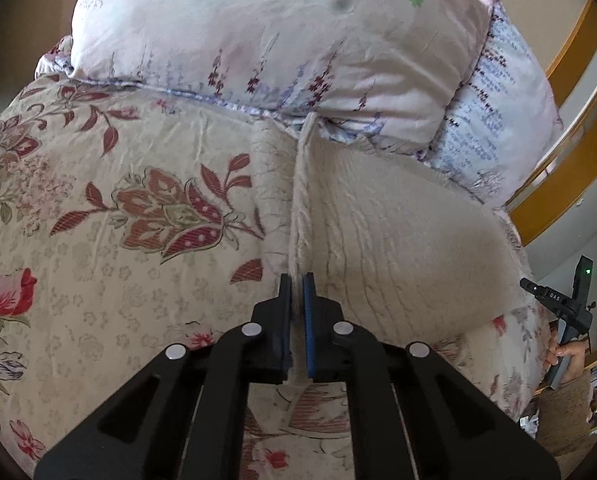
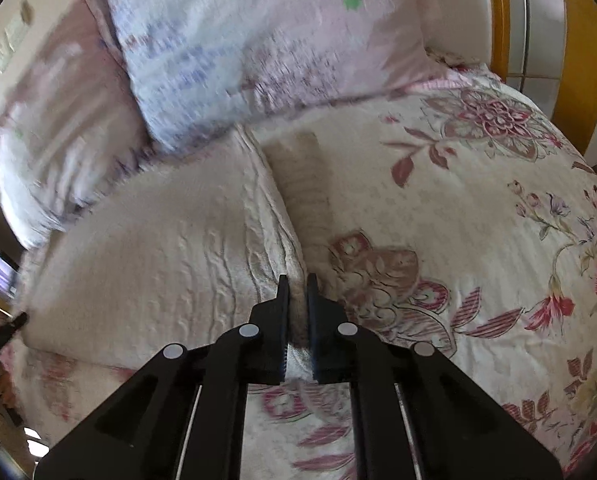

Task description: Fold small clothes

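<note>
Both my left gripper (image 1: 297, 280) and right gripper (image 2: 298, 280) are pinched tight on the cloth's (image 1: 398, 240) edges, mid-frame; it's soft, light, floppy, so I'd hold corners.

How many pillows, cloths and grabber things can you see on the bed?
Pillows: 2, a pink flowered pillow and a blue-patterned pillow behind it.
Cream cloths: 1, the cream cloth lying on the flowered bedspread.
Grabbers: 2, the left gripper and the right gripper, both pinching the cloth's edges.
Total: 5.
</note>
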Demonstrator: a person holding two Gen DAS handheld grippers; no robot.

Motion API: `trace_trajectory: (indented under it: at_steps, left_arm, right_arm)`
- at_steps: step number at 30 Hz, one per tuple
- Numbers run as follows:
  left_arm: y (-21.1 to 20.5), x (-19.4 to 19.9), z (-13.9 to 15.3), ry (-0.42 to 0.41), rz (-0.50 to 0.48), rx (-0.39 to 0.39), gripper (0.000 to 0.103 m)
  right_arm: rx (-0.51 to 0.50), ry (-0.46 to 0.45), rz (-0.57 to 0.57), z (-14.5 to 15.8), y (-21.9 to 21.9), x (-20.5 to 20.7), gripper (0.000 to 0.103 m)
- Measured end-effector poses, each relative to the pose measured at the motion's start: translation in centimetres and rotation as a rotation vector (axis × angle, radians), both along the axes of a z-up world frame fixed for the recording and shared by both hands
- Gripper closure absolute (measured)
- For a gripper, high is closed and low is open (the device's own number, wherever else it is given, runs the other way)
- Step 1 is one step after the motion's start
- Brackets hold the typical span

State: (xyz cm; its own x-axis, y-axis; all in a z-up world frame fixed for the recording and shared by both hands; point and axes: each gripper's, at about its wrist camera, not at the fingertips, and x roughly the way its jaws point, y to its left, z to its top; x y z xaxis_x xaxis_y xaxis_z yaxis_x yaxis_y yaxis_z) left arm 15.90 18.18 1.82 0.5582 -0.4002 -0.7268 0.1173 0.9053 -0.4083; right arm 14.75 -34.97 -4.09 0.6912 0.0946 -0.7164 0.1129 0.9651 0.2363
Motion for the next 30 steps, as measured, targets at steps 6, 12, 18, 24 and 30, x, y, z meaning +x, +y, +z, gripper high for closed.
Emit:
trace_trajectory:
  at_steps: [6,12,18,24,30]
  left_arm:
    - [-0.2,0.1,-0.2,0.006,0.004,0.005,0.09]
    - [-0.6,-0.1,1.9,-0.061,0.026,0.033,0.063]
    - [-3.5,0.3,3.1,-0.136,-0.033,0.072,0.053]
    - [-5.5,1.7,2.1,-0.106,-0.047,0.107,0.05]
    - [-4.9,2.2,0.2,-0.071,-0.028,0.101,0.05]
  right_arm:
    - [-0.085,0.002,-0.006,0.2,1.1,0.0,0.093]
    - [-0.137,-0.062,-0.033,2.0,1.6,-0.8,0.06]
    - [-0.147,-0.162,0.057,3.4,4.1,-0.8,0.06]
    - [-0.187,-0.128,0.165,2.7,8.1,1.3,0.06]
    - [-0.12,-0.051,0.146,0.2,7.3,2.6,0.046]
